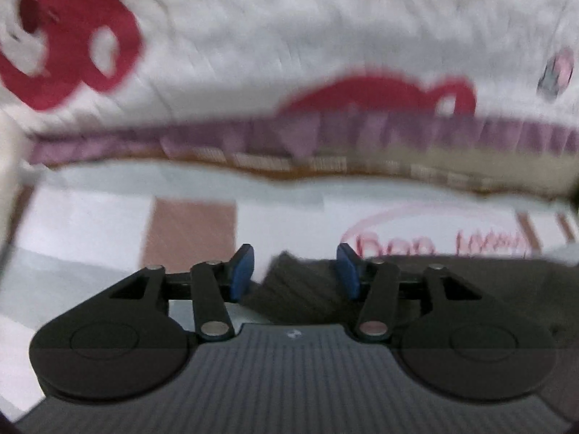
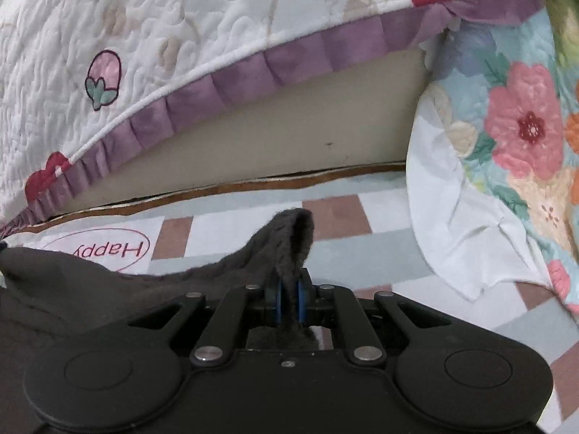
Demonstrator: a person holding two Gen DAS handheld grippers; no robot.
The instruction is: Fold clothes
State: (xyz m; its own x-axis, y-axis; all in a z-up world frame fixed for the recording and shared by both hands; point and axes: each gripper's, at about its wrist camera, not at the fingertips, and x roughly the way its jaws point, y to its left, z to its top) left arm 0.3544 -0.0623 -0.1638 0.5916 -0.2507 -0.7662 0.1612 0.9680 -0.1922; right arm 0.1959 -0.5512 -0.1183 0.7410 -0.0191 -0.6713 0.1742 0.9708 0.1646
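A dark grey knitted garment [image 2: 72, 282] lies on a checked sheet [image 2: 362, 246]. My right gripper [image 2: 288, 302] is shut on a fold of it, and the pinched cloth stands up in a loop above the blue pads [image 2: 278, 300]. The left wrist view is blurred by motion. There my left gripper [image 1: 295, 271] stands open, its blue pads [image 1: 242, 271] wide apart. A corner of the dark garment [image 1: 300, 285] lies between and under the fingers, with neither pad touching it.
A white quilt [image 2: 144, 36] with red shapes and a purple frill covers a beige mattress [image 2: 271, 133] just ahead. A floral quilt [image 2: 506, 144] hangs at the right. The sheet bears a pink "Happy" print [image 2: 108, 249].
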